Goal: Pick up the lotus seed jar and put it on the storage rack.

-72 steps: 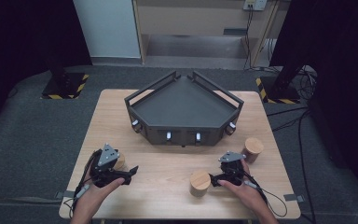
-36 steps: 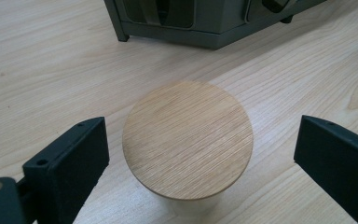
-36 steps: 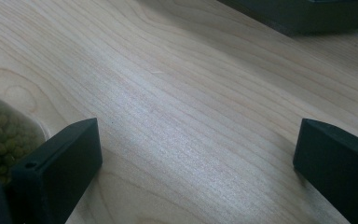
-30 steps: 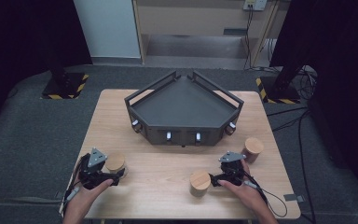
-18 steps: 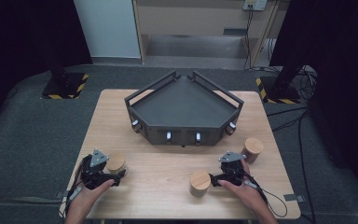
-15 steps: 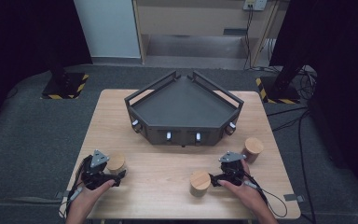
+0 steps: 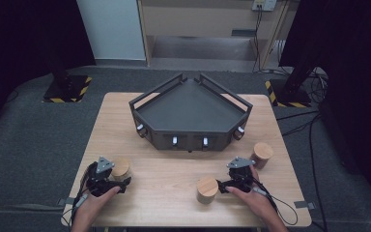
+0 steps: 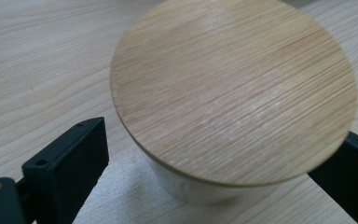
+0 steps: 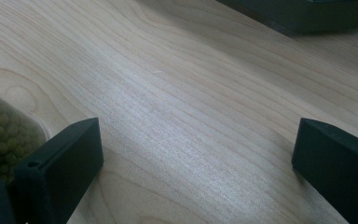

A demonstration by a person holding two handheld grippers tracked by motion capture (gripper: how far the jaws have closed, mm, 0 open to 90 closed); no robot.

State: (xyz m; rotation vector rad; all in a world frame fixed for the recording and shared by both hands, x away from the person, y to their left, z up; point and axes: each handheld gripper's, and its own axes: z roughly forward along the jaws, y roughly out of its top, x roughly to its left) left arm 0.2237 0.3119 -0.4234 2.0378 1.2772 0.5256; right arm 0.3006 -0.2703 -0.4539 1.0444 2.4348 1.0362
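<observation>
The left claw (image 7: 118,180) has drawn back toward the desk's near-left corner and now brackets the wood-lidded jar (image 7: 121,169) there, jaws spread.

Pale wood worktop (image 7: 174,169), smooth, matt, fine grain. Striped bamboo-like lid (image 8: 233,88), satin sheen, on a clear glossy jar (image 8: 200,191). Matt black plastic on the left tool (image 8: 214,186) and right tool (image 9: 196,158). Dark matt tray (image 7: 192,112), far centre.
</observation>
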